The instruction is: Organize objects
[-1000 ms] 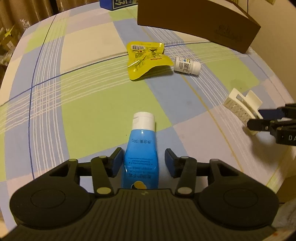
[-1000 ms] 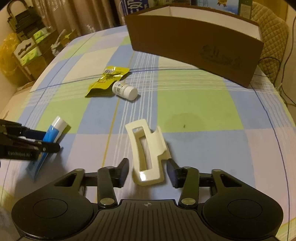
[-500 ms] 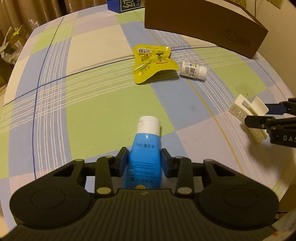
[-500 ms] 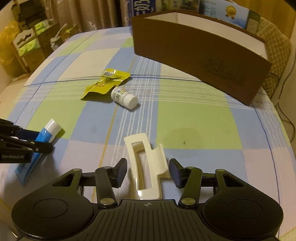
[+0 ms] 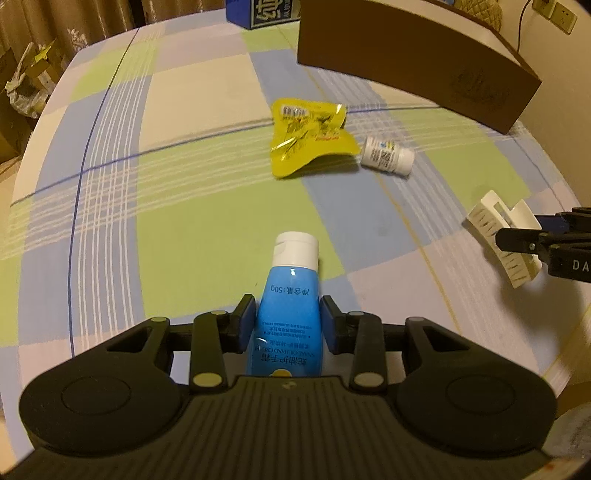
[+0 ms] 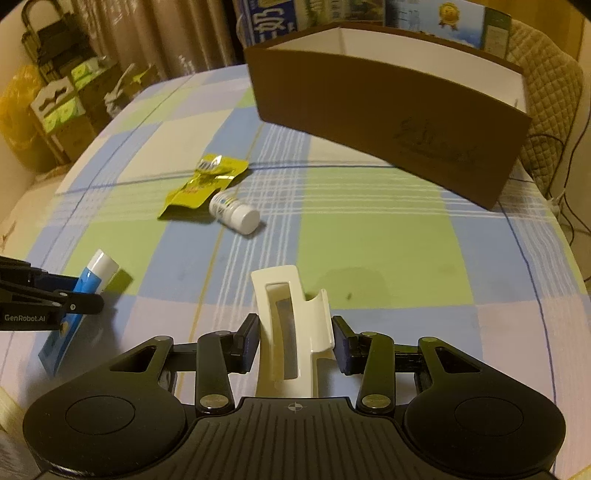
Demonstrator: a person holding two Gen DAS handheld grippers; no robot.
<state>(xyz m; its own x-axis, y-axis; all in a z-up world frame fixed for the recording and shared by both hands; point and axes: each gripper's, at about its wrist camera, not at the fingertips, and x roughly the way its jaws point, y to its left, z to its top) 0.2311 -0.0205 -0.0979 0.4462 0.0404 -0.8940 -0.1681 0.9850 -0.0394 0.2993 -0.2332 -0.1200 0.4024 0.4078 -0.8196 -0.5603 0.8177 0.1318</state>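
My left gripper (image 5: 288, 325) is shut on a blue hand-cream tube (image 5: 288, 314) with a white cap, held a little above the checked tablecloth. My right gripper (image 6: 295, 341) is shut on a cream-white hair claw clip (image 6: 291, 332), also raised off the cloth. Each gripper shows in the other's view: the tube (image 6: 88, 282) at the far left, the clip (image 5: 506, 236) at the far right. A yellow sachet (image 5: 308, 134) and a small white pill bottle (image 5: 386, 157) lie side by side mid-table. A brown open box (image 6: 388, 122) stands at the back.
A blue printed carton (image 5: 264, 13) stands behind the box at the table's far edge. Curtains, stacked cartons (image 6: 59, 110) and a yellow bag (image 6: 14, 110) are off the table to the left. A quilted chair (image 6: 550, 92) and cables sit at the right.
Both grippers closed from open: the left on the blue tube, the right on the hair clip. Both objects have come up off the cloth and moved toward the box.
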